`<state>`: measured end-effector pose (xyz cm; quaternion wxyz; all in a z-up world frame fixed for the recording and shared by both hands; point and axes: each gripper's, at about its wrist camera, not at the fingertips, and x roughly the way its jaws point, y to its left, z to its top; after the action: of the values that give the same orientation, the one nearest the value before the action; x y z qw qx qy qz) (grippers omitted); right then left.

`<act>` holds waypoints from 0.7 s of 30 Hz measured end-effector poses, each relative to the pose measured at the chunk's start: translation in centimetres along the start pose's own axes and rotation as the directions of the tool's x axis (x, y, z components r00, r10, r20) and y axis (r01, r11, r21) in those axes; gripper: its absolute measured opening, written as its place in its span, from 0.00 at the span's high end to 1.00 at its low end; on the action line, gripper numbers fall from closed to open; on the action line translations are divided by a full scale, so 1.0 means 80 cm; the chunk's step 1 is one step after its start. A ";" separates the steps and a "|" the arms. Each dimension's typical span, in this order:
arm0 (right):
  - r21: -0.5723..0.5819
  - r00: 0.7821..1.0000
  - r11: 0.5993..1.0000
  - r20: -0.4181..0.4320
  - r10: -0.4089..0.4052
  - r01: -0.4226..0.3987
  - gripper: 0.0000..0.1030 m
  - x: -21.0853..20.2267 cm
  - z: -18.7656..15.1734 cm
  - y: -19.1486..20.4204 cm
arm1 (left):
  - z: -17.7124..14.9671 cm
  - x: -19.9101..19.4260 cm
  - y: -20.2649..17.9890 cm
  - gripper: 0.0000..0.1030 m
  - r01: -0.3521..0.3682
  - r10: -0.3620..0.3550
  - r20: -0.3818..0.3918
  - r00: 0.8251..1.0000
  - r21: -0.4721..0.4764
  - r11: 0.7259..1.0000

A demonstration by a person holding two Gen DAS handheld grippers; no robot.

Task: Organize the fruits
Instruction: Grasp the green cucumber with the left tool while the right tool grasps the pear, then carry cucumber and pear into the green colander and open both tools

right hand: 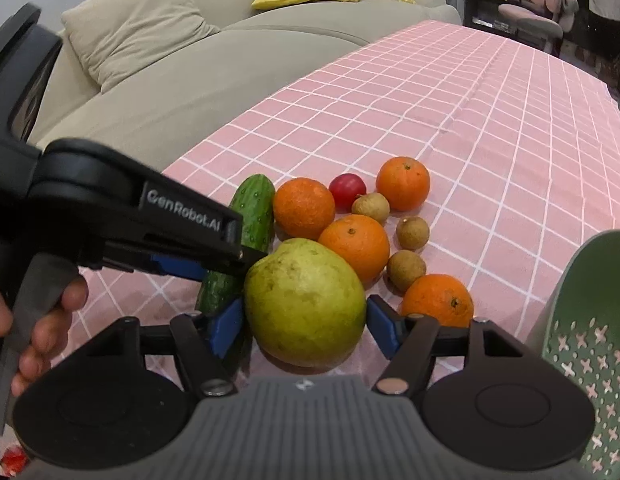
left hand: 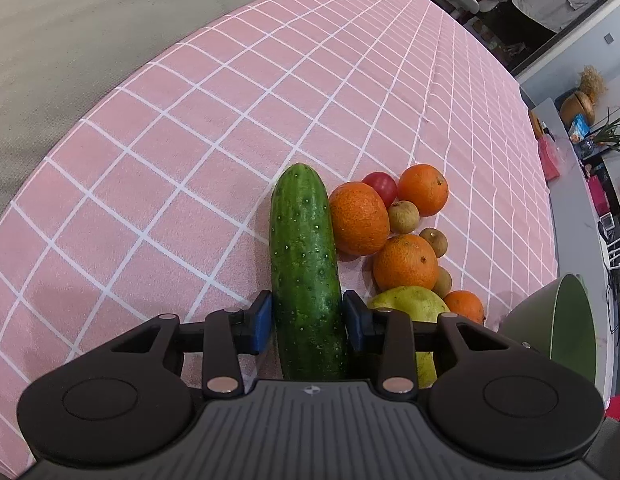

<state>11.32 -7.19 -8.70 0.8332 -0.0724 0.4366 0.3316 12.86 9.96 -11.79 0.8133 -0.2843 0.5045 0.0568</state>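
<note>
Where blue pads [left hand: 263, 322] clamp: bumpy cylindrical cucumber [left hand: 306, 264].

Your left gripper [left hand: 308, 326] is clamping its blue pads on something; your right gripper [right hand: 304, 326] is straddling something, pads apart.

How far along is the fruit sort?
Nothing looks done: the part of the green colander in view holds nothing. In hand: left gripper pinches the cucumber; right gripper brackets the pear, contact unclear. Left on the cloth: four oranges, three longans, the red tomato.
</note>
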 end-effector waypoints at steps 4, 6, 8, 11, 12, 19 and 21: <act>-0.001 1.000 1.000 -0.007 -0.010 0.010 0.39 -0.003 -0.001 0.005 | -0.002 -0.004 -0.003 0.60 -0.021 0.021 0.005 1.000 0.018 1.000; 0.008 1.000 1.000 -0.012 -0.007 0.008 0.39 -0.007 -0.003 0.006 | -0.002 -0.008 -0.004 0.60 -0.023 0.023 0.010 1.000 0.023 0.999; 0.005 1.000 1.000 -0.007 -0.009 0.009 0.39 -0.014 -0.005 0.007 | -0.004 -0.013 -0.004 0.60 -0.015 0.015 0.013 1.000 0.020 1.000; 0.006 1.000 1.000 -0.003 -0.016 0.016 0.39 -0.027 -0.009 0.008 | -0.007 -0.024 -0.005 0.60 -0.007 0.006 0.020 1.000 0.017 1.000; 0.009 1.000 1.000 0.001 -0.015 0.015 0.39 -0.033 -0.010 0.008 | -0.009 -0.028 -0.005 0.60 -0.002 0.001 0.023 1.000 0.017 1.000; 0.044 0.999 0.999 0.044 -0.004 0.002 0.39 -0.080 -0.016 0.004 | -0.022 -0.062 -0.006 0.60 0.059 -0.059 0.025 0.998 -0.018 0.998; 0.055 0.998 0.998 0.064 -0.001 -0.002 0.39 -0.097 -0.017 0.002 | -0.024 -0.077 -0.013 0.60 0.086 -0.086 0.042 0.995 -0.001 0.996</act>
<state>7.20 -11.43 -3.49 0.8483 -0.0388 0.4189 0.3217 8.76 9.28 -6.77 0.8249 -0.3056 0.4746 0.0283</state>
